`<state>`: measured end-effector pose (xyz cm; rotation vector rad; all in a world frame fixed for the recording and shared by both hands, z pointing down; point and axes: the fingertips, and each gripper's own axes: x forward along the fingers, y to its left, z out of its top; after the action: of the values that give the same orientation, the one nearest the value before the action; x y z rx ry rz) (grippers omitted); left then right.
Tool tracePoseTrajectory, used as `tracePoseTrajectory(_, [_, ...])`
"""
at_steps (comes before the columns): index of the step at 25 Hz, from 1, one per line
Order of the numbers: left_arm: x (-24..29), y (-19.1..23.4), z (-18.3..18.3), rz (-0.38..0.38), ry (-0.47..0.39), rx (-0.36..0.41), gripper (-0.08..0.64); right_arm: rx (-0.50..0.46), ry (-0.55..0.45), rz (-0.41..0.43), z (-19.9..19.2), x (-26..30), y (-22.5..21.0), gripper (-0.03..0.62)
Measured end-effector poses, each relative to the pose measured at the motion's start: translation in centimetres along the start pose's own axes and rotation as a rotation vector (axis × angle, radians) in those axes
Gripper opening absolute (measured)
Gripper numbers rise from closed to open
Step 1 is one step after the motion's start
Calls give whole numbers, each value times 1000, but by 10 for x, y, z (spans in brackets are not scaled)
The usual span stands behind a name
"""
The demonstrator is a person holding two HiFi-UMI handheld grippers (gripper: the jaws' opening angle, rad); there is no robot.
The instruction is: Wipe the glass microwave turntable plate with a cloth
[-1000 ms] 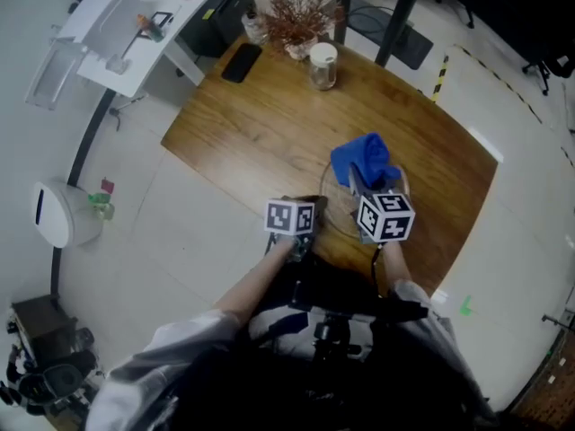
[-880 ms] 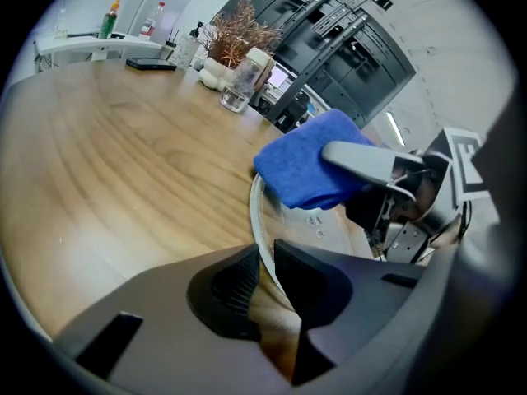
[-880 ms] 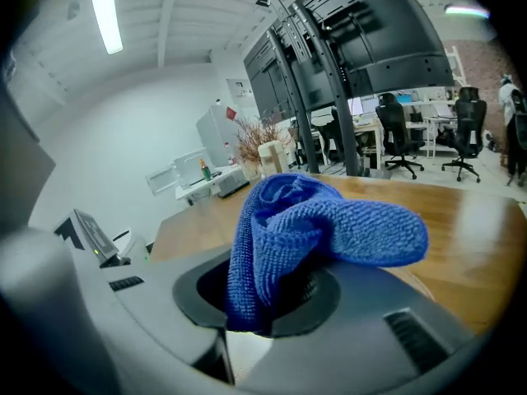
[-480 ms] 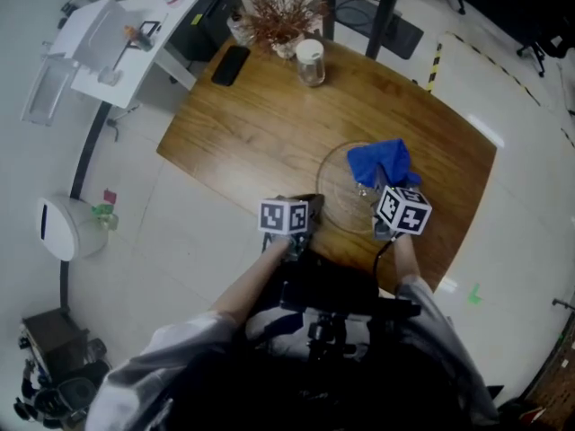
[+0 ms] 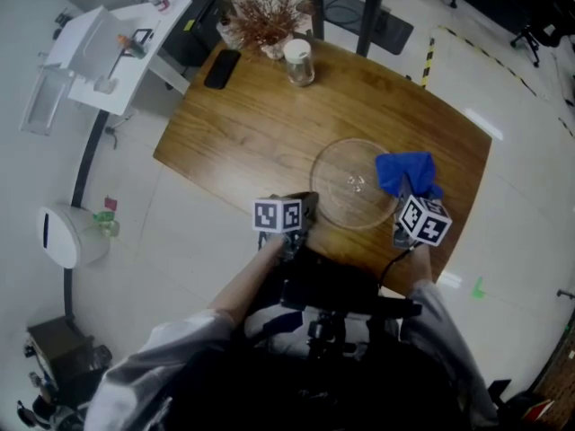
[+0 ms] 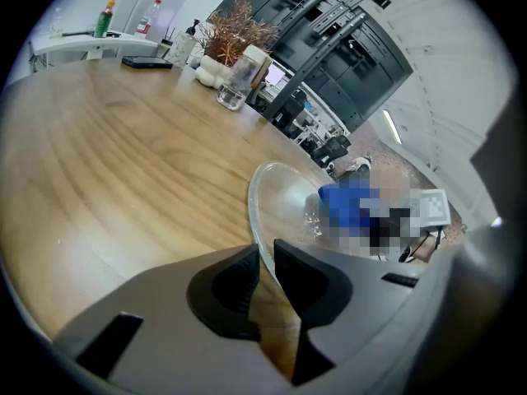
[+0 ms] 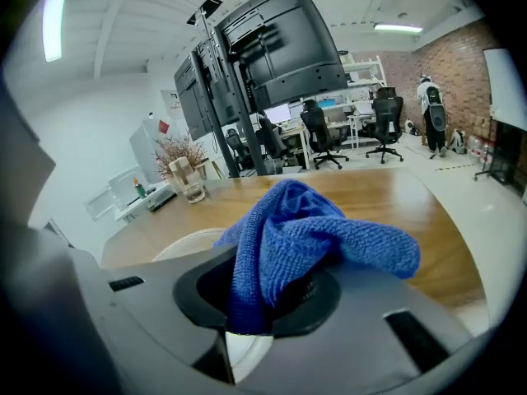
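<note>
The round glass turntable plate [image 5: 346, 187] lies flat on the wooden table [image 5: 252, 124], near its front edge. My left gripper [image 5: 308, 208] is at the plate's near left rim. In the left gripper view the jaws [image 6: 265, 266] are shut on that rim [image 6: 257, 216]. My right gripper [image 5: 410, 197] is shut on a bunched blue cloth [image 5: 406, 172], which sits over the plate's right edge. In the right gripper view the cloth [image 7: 305, 233] spills out of the jaws [image 7: 263, 295] and hides them, with the plate [image 7: 185, 243] below and to the left.
At the table's far end stand a lidded glass jar [image 5: 298, 62], a dried plant [image 5: 265, 16] and a black phone [image 5: 221, 68]. A white side table [image 5: 117, 48] stands beyond on the left. The table's right edge is close to the cloth.
My right gripper has carried the blue cloth rightward across the plate, from near its middle to its right edge. The left gripper has kept its hold on the rim.
</note>
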<state>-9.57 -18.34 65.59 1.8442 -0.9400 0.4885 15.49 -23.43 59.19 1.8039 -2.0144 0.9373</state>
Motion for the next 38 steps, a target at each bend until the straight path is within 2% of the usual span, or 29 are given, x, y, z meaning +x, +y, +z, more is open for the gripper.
tracePoseTrajectory(3, [0, -1, 0, 7, -3, 8, 63, -29, -34, 61, 11, -6, 31, 69])
tracePoseTrajectory(6, [0, -1, 1, 12, -9, 15, 63, -89, -48, 175, 17, -6, 83, 69])
tracePoseTrajectory(10, [0, 0, 1, 16, -15, 18, 63, -178, -11, 336, 3, 6, 156, 69])
tracePoseTrajectory(12, [1, 0, 0, 18, -14, 17, 64, -228, 24, 367, -9, 13, 179, 69])
tracePoseTrajectory(15, [2, -2, -1, 15, -17, 19, 63, -259, 69, 368, -26, 20, 193, 69])
tracePoseTrajectory(19, [2, -1, -2, 20, -15, 29, 63, -220, 91, 332, -36, 24, 180, 69])
tracePoseTrajectory(28, [1, 2, -2, 15, -14, 30, 64, -62, 48, 120, -22, 3, 78, 69])
tracePoseTrajectory(34, [1, -1, 0, 21, -14, 30, 64, -59, 24, -20, -19, -25, 18, 69])
tracePoseTrajectory(38, [1, 0, 0, 23, -17, 35, 64, -48, 20, -68, -23, -38, -3, 69])
